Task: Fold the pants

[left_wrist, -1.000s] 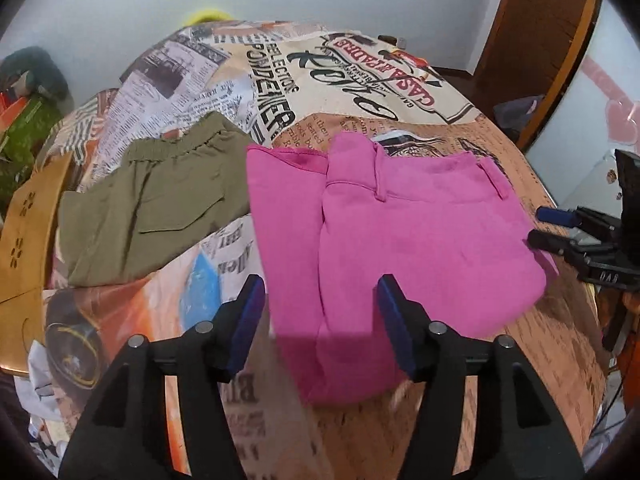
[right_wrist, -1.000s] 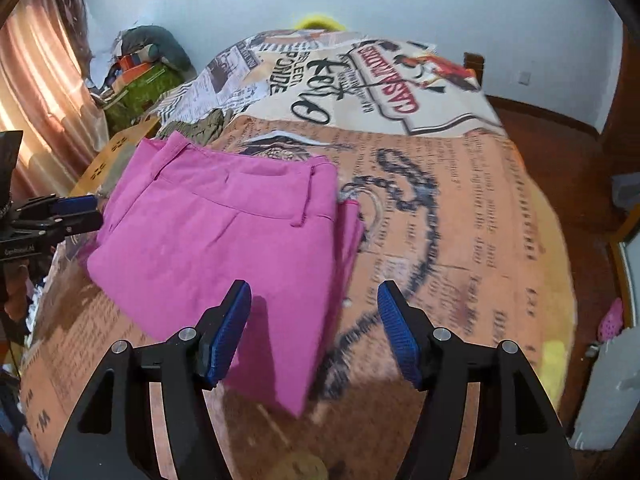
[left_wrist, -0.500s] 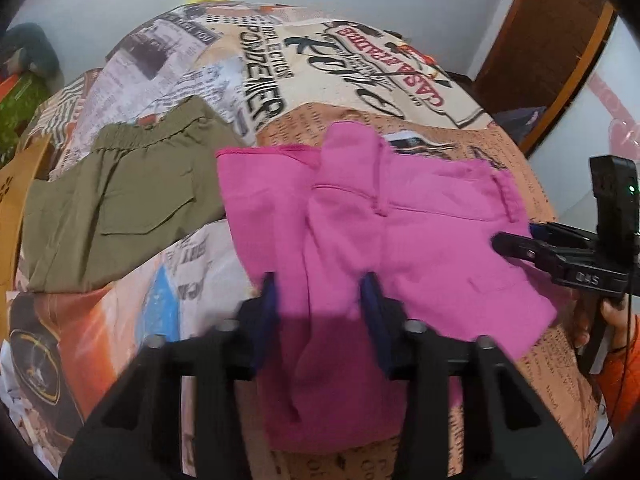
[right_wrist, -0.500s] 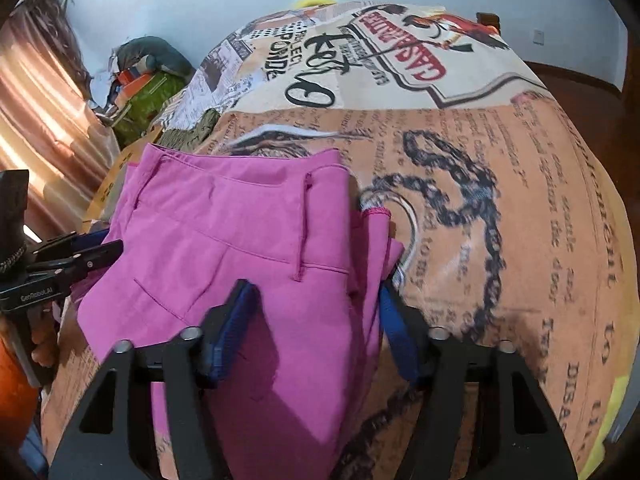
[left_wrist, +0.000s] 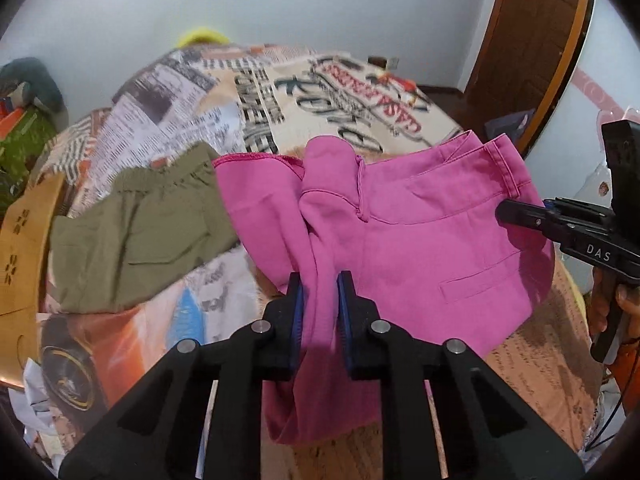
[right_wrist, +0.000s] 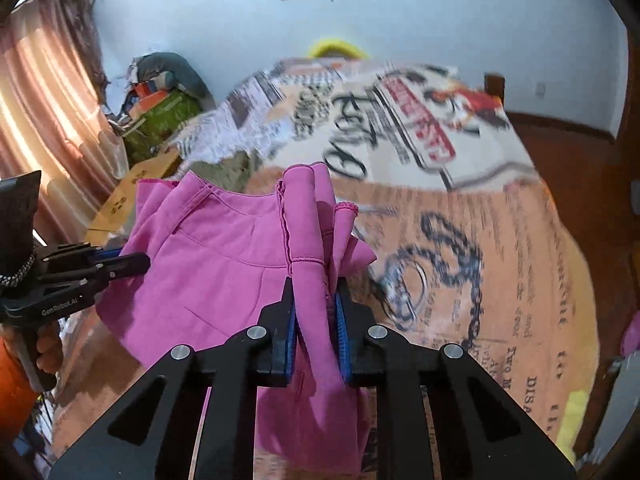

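Observation:
The pink pants (left_wrist: pixel 424 240) are folded and lifted off the bed, held up between both grippers. My left gripper (left_wrist: pixel 319 300) is shut on a bunched edge of the pink pants. My right gripper (right_wrist: pixel 316 312) is shut on the opposite bunched edge of the pink pants (right_wrist: pixel 224 256). The right gripper also shows at the right of the left wrist view (left_wrist: pixel 520 214). The left gripper shows at the left of the right wrist view (right_wrist: pixel 128 262). The pants' lower part hangs below both grippers.
Olive green pants (left_wrist: pixel 136 232) lie folded on the bed to the left of the pink pants. The bed has a newspaper-print cover (left_wrist: pixel 328 96). A wooden board (left_wrist: pixel 24 240) lies at the bed's left edge. A brown door (left_wrist: pixel 532 48) stands at the back right.
Both grippers closed on the edges of the pink pants and lifted them up off the bed. The cloth is now bunched and raised between them.

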The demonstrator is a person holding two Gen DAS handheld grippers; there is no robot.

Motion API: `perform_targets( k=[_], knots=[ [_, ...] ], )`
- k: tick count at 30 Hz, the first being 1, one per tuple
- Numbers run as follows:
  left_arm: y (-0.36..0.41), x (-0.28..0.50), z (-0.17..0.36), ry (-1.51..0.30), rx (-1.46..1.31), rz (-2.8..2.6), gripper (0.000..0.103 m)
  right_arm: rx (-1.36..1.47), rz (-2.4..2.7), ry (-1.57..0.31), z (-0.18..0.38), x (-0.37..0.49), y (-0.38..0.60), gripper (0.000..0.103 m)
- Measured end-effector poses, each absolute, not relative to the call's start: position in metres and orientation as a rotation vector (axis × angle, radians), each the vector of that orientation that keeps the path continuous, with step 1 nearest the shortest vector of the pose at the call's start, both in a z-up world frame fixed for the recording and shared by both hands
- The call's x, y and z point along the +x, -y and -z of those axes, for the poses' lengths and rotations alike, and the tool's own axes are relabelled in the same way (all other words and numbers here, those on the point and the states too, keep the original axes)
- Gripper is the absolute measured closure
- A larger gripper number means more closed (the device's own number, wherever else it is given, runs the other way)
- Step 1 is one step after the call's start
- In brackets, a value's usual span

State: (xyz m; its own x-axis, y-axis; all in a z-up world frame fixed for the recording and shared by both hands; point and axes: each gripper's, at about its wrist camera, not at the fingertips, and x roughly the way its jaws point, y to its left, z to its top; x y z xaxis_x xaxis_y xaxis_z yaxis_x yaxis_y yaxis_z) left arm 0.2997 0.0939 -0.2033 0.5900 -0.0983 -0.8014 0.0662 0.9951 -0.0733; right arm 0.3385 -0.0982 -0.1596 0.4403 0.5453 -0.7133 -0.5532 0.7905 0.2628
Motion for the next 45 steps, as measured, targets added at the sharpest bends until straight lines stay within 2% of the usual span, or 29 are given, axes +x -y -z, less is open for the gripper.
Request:
perform_targets(
  k=[13, 22, 28, 35, 45],
  knots=[
    [-0.172, 0.273, 0.128, -0.794, -0.056, -0.036, 0.087, -0.029, -0.772, -0.744, 0.095, 0.334, 0.023, 0.088],
    [-0.256, 0.284, 0.117, -0.761, -0.111, -0.158, 0.087, -0.057, -0.850, -0.691, 0.082, 0.354, -0.062, 0.088],
    [-0.298, 0.304, 0.143, -0.783, -0.136, -0.191, 0.087, -0.093, -0.868, -0.709, 0.100, 0.373, -0.107, 0.088],
    [-0.332, 0.337, 0.202, -0.855, -0.172, -0.219, 0.087, -0.093, -0.850, -0.808, 0.145, 0.411, -0.146, 0.088],
    [-0.348, 0.367, 0.291, -0.987, -0.176, -0.287, 0.085, -0.253, -0.811, -0.949, 0.217, 0.434, -0.185, 0.088]
  ],
)
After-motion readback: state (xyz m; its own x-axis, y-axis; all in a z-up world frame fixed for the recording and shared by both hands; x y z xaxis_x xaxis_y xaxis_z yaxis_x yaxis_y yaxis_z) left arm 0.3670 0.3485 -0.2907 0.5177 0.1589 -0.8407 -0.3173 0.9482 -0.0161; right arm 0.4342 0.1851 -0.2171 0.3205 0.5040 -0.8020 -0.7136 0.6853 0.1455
